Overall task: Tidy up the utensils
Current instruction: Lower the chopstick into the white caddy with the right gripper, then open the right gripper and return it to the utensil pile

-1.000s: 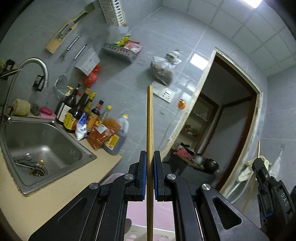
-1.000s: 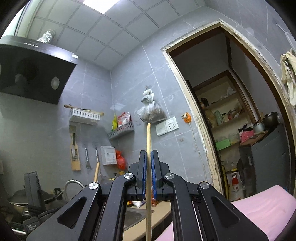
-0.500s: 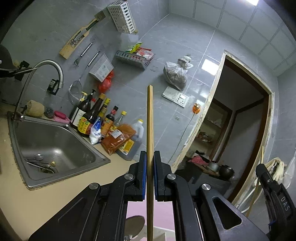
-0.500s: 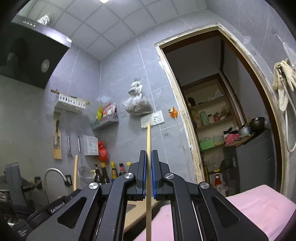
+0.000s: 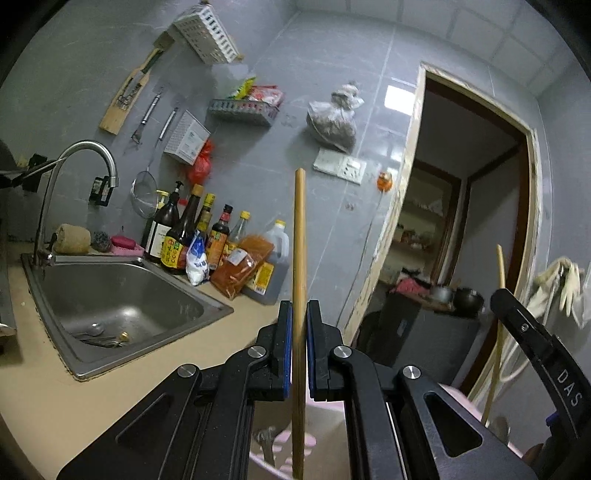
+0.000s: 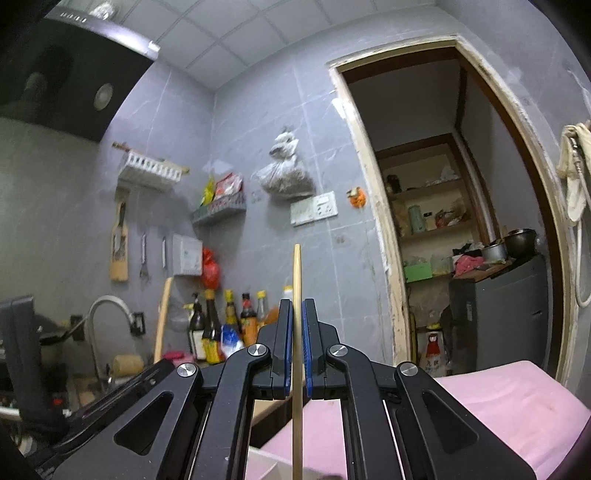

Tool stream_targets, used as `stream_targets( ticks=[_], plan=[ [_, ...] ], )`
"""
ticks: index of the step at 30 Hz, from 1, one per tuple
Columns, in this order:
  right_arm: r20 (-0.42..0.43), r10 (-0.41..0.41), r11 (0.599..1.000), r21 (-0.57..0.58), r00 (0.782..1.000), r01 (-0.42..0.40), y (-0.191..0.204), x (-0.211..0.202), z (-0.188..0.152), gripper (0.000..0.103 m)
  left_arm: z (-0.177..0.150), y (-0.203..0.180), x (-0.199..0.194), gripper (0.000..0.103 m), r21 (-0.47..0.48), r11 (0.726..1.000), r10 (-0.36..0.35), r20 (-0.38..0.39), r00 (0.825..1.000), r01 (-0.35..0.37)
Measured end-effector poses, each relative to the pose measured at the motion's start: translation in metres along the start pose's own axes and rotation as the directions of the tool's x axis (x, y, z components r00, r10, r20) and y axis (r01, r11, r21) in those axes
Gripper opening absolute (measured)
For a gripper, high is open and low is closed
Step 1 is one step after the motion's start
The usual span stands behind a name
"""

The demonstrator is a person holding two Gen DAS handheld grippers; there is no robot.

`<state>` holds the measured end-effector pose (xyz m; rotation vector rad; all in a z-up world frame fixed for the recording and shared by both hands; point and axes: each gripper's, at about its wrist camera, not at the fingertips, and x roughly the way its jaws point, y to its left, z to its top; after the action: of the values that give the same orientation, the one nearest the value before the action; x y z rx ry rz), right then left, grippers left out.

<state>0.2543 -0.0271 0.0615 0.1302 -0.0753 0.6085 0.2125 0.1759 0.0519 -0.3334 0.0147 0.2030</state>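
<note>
My left gripper point(image 5: 298, 314) is shut on a wooden chopstick point(image 5: 299, 236) that stands upright between the blue pads. My right gripper point(image 6: 297, 314) is shut on a second, paler chopstick point(image 6: 297, 273), also upright. In the left wrist view the right gripper's black body point(image 5: 535, 350) and its chopstick point(image 5: 498, 295) show at the right edge. In the right wrist view the left gripper's chopstick point(image 6: 162, 317) shows at the left. Both grippers are held in the air, pointing at the tiled wall. A utensil lies on a pink surface point(image 5: 273, 446) below the left jaws.
A steel sink point(image 5: 118, 295) with utensils in its basin sits in the beige counter at left. Sauce bottles point(image 5: 192, 236) stand behind it. A white rack point(image 5: 207, 33) and hanging tools are on the wall. A doorway point(image 5: 461, 229) opens at right. A pink mat point(image 6: 498, 398) lies below.
Both wrist views have tilted downward. The sink and bottles have shifted right and up in the left view. Both grippers stay shut on their chopsticks.
</note>
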Motion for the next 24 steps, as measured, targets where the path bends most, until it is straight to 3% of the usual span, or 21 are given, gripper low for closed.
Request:
stream_targets(
  ticks=[7, 13, 24],
  plan=[
    [-0.102, 0.039, 0.998, -0.050, 0.994, -0.045, 0.002, -0.007, -0.011, 0.003, -0.014, -0.010, -0.003, 0.004, 0.075, 0.997, -0.001, -0.054, 0.999, 0.005],
    [-0.158, 0.044, 0.997, -0.048, 0.987, -0.052, 0.000, -0.011, -0.015, 0.004, -0.021, -0.010, -0.003, 0.005, 0.076, 0.997, -0.022, -0.107, 0.994, 0.031],
    [-0.187, 0.058, 0.997, -0.037, 0.981, -0.066, -0.001, -0.017, -0.015, 0.006, -0.020, -0.008, -0.008, 0.007, 0.074, 0.995, -0.056, -0.154, 0.986, 0.068]
  ],
)
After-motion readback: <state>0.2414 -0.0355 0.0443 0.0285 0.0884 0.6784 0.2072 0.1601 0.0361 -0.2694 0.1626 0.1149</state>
